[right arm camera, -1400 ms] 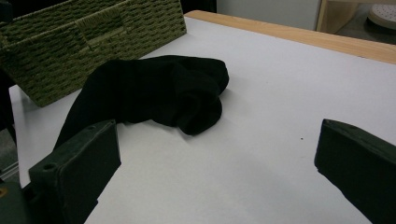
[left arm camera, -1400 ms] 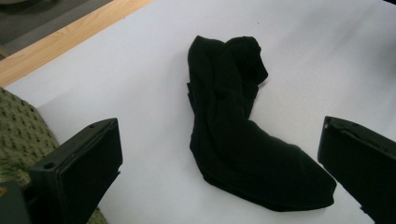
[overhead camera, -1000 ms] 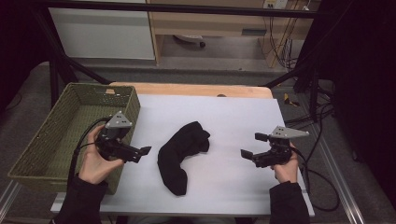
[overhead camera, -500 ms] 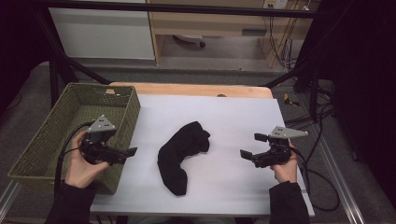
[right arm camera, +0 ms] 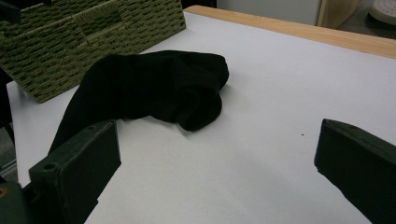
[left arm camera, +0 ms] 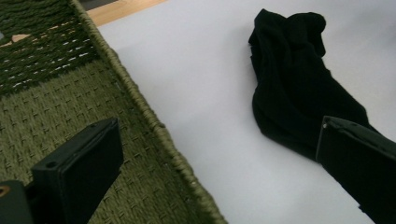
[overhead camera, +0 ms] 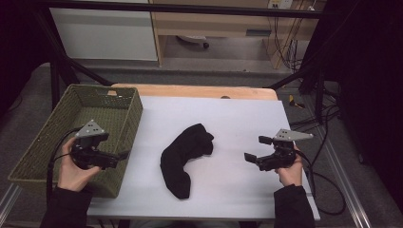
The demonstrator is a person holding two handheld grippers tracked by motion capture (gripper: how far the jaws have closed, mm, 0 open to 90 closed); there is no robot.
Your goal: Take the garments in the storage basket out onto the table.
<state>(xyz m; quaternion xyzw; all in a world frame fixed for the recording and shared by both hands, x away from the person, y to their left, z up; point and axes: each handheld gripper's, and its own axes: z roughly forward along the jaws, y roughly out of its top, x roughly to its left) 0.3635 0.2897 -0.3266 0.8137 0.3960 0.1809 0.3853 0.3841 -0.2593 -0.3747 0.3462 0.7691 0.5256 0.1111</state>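
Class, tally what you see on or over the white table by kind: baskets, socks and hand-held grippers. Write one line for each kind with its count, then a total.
Green woven basket: 1
Black sock: 1
Hand-held grippers: 2, the left gripper over the basket and the right gripper over the table, both open
Total: 4

A sock (overhead camera: 184,156) lies mid-counter (overhead camera: 237,118). A basket (overhead camera: 45,137) sits on the counter's left edge, well apart from the sock. The left tool (overhead camera: 124,154) hangs over the basket's near right wall; the right tool (overhead camera: 254,149) hovers right of the sock.
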